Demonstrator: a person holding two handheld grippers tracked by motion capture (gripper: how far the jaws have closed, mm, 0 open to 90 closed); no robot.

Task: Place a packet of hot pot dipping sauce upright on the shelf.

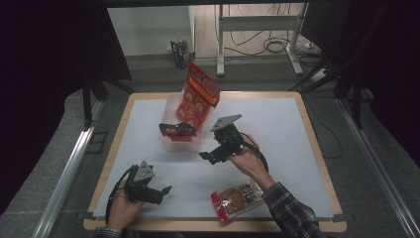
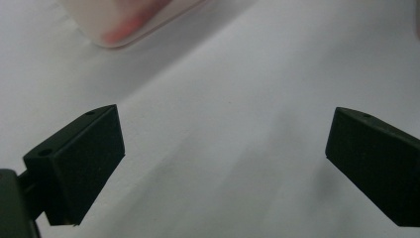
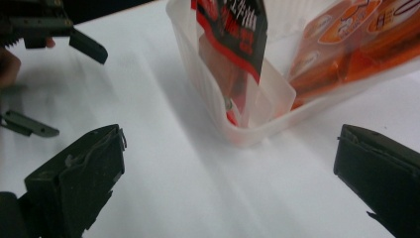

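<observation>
Nearest us a snack packet (image 1: 236, 199) lies unpacked on the counter (image 1: 282, 129); both claws, left claw (image 1: 157, 191) and right claw (image 1: 207, 156), are spread and empty, so we judge binning it into the clear tub (image 1: 179, 141) comes next.

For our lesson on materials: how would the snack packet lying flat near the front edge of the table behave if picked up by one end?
The snack packet is probably floppy: it looks like thin film. Likely light, since it lies flat. Its glossy wrapper may slip.
</observation>
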